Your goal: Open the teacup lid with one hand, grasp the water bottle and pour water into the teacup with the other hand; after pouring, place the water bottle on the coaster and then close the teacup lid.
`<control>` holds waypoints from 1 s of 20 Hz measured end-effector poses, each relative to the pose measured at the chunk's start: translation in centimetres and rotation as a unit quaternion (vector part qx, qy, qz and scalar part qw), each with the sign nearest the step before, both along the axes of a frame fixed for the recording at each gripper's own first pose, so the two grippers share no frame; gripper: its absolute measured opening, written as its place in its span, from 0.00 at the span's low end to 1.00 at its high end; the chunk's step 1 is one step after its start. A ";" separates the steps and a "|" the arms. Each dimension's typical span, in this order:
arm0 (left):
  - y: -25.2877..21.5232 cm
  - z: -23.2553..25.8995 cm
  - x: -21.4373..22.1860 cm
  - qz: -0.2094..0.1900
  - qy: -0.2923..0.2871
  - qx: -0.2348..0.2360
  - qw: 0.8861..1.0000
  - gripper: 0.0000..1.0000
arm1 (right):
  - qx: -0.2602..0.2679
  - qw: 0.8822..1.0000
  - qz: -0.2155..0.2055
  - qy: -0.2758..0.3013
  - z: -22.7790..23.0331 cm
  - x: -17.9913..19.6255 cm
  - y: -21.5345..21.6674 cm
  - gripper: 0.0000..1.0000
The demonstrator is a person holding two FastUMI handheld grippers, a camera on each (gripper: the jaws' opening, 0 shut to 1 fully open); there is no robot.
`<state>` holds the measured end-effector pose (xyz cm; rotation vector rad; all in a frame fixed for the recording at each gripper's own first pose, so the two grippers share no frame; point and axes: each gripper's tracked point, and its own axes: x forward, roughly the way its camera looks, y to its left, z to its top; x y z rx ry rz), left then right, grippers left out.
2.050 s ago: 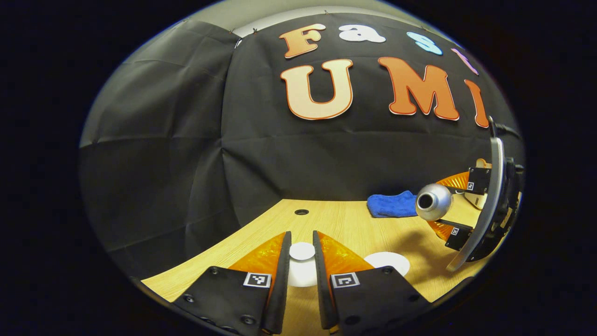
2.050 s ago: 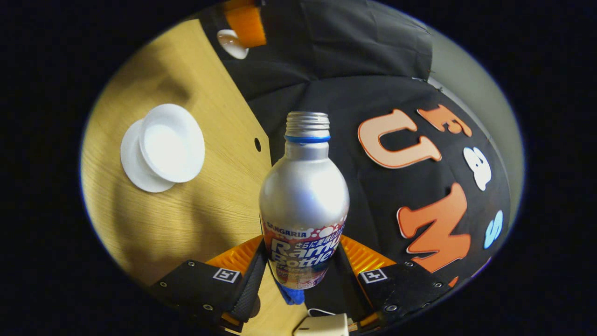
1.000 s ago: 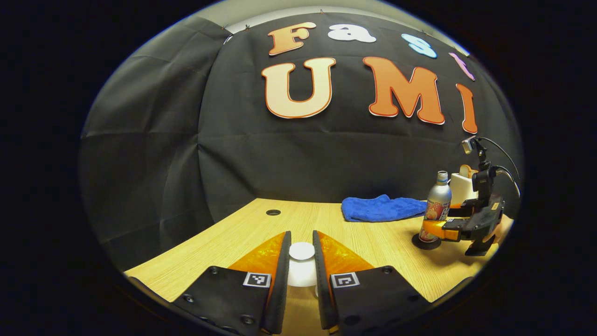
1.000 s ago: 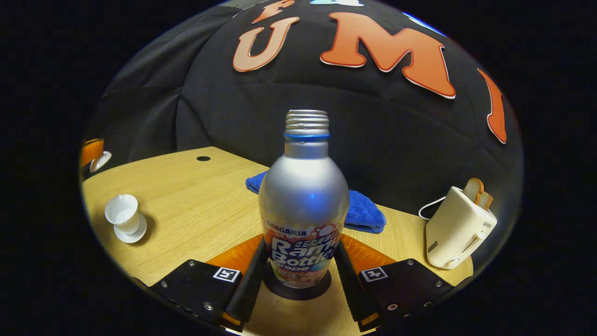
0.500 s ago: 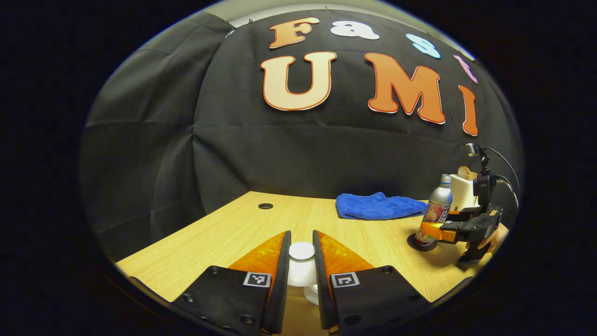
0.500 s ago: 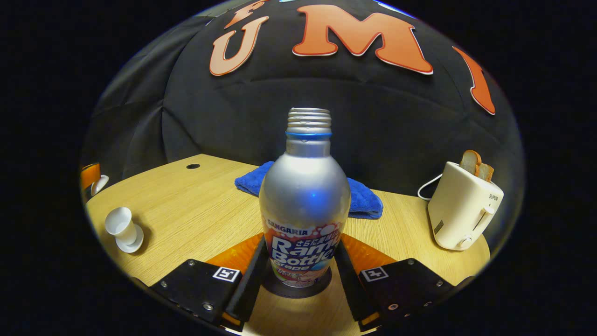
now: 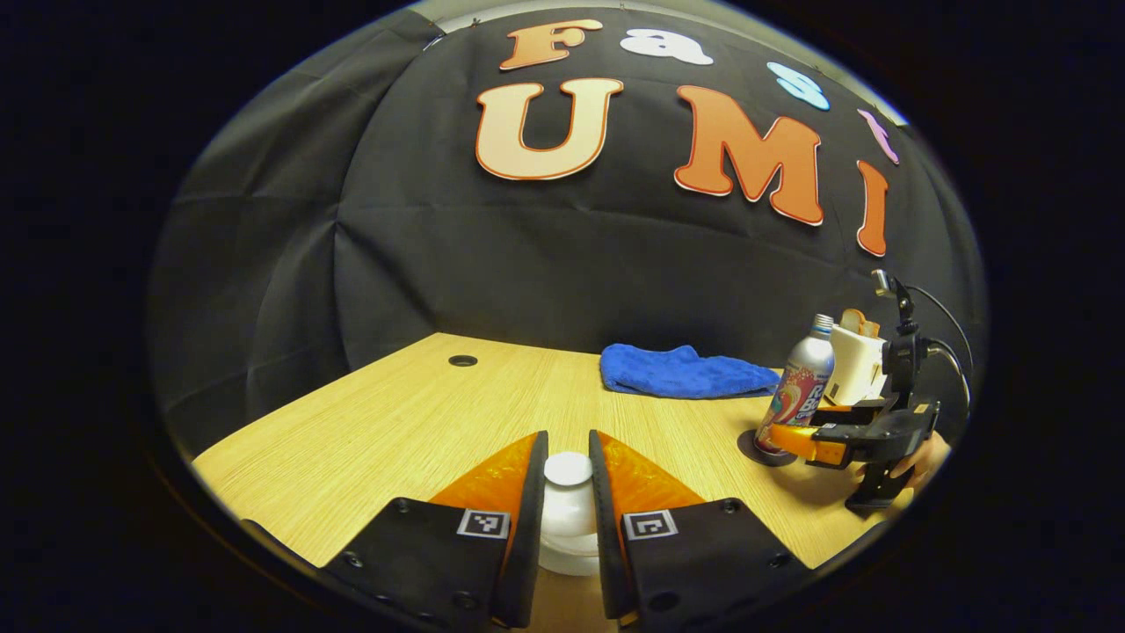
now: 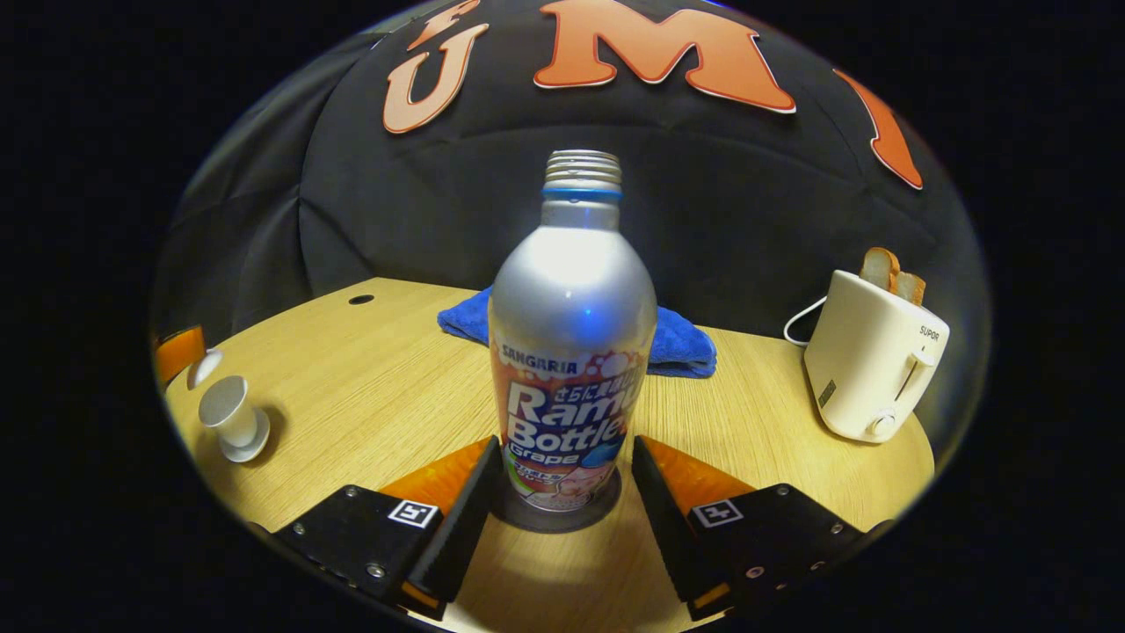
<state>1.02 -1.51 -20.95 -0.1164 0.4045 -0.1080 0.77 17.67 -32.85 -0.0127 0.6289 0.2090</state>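
Note:
The silver water bottle [image 8: 571,352] stands upright on a dark round coaster [image 8: 554,519]. My right gripper [image 8: 564,450] is open, one finger on each side of the bottle's base with a small gap to it. The left gripper view has the bottle [image 7: 802,385] far right, with the right gripper [image 7: 795,437] around it. My left gripper [image 7: 568,440] is shut on the knob of the white teacup lid [image 7: 568,510]. In the right gripper view the open white teacup [image 8: 225,404] sits on its saucer [image 8: 249,448] at far left. The lid [image 8: 204,367] hangs just up-left of it, apart from the rim.
A blue cloth [image 8: 681,345] lies behind the bottle near the booth wall. A white toaster [image 8: 870,369] with bread in it stands at the right. The wooden table [image 7: 395,422] has a cable hole [image 7: 462,360] at its back left. A hand [image 7: 925,457] holds the right gripper.
The bottle went from tilted over the teacup to upright on the coaster. The right gripper's fingers have just spread off it. The left gripper has moved down with the lid.

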 end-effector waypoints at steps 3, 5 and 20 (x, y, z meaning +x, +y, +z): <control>-0.9 -0.8 -0.1 -0.007 0.002 0.017 1.000 0.33 | 0.003 1.000 -0.006 -0.010 0.9 -0.9 -0.6 0.94; -1.2 -1.4 -0.1 -0.011 0.003 0.024 1.000 0.33 | 0.000 1.000 -0.007 -0.021 1.8 -1.5 -1.1 0.96; -2.2 1.0 0.0 -0.013 -0.035 0.044 0.998 0.63 | -0.013 0.992 -0.031 -0.121 10.3 -5.0 -4.8 0.96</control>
